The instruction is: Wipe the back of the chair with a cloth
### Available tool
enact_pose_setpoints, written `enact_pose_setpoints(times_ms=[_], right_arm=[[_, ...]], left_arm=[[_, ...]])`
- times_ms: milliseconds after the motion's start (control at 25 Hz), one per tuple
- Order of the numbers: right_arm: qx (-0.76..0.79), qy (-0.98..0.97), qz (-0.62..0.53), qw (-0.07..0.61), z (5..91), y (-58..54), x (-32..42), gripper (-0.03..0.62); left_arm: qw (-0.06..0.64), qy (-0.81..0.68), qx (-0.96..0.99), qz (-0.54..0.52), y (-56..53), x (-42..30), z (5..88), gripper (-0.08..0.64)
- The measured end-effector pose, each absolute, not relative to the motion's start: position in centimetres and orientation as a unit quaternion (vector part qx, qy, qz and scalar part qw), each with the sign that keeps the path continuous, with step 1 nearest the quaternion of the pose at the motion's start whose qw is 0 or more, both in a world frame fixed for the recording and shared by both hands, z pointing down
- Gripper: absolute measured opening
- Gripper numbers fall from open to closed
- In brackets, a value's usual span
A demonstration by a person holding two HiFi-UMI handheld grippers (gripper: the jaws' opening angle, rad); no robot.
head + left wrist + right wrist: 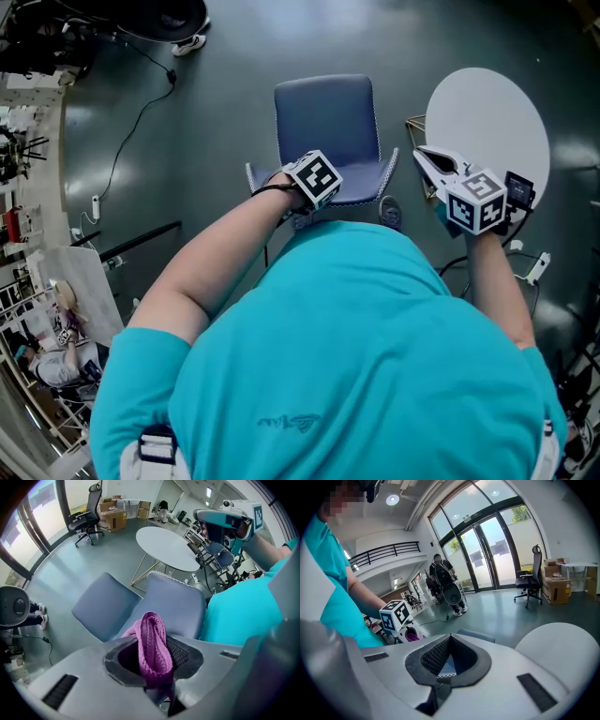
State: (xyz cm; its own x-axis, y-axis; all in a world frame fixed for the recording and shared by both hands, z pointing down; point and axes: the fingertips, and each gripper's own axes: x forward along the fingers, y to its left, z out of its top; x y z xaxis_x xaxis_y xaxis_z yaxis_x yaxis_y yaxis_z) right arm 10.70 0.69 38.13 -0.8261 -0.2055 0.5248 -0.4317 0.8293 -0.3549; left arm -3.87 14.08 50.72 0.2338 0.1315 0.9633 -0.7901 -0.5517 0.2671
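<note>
Left tongs [157, 662] are clamped on the purple cloth [151, 639]. It's a bunched fold, and a loop sticks out past the pads. We see the cloth right at the near top edge of the chair [328, 122], in front of its back [177, 606]. We can't tell whether it's touching or just off it. Right tongs [449, 662] are together with nothing between them, out to the right at the near edge of the round desk [487, 122] and well apart from the chair.

Risks, as we judge them:
- The grip is on a narrow fold, so drag along the back could pull the cloth out or let it roll up in the tongs.
- With the cloth bunched, only a thin strip would wipe. Patches get missed, or the tongs' hard edges rub the upholstery instead of the cloth.
- Nothing braces the chair. A firm push on the back could slide or turn it away, and the right tongs are too far off to steady it.
- The person's body hides the back's lower part in the head view, so we expect poor coverage there.

Containers: none are part of the task. Cardboard boxes [112, 520] sit far off by the wall, and we can't see what's in them.
</note>
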Motion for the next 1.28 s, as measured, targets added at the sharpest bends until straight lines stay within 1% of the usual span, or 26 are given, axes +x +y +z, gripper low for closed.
enact_pose_setpoints(times_ms=[720, 1000, 1120, 1280], right_arm=[[0.21, -0.917, 0.252, 0.225, 38.8, -0.1, 15.1, -0.002], [0.235, -0.911, 0.26, 0.218, 38.8, -0.4, 16.9, -0.002], [0.249, -0.906, 0.267, 0.214, 38.9, -0.8, 18.5, -0.002], [0.261, -0.901, 0.275, 0.209, 39.5, -0.9, 20.7, -0.002]], left_arm=[[0.378, -0.19, 0.691, 0.586, 11.6, 2.4, 50.7, 0.106], [0.381, -0.169, 0.701, 0.579, 10.3, 4.9, 50.5, 0.107], [0.381, -0.158, 0.709, 0.573, 9.1, 7.1, 50.5, 0.106], [0.378, -0.144, 0.732, 0.548, 7.2, 11.6, 50.3, 0.107]])
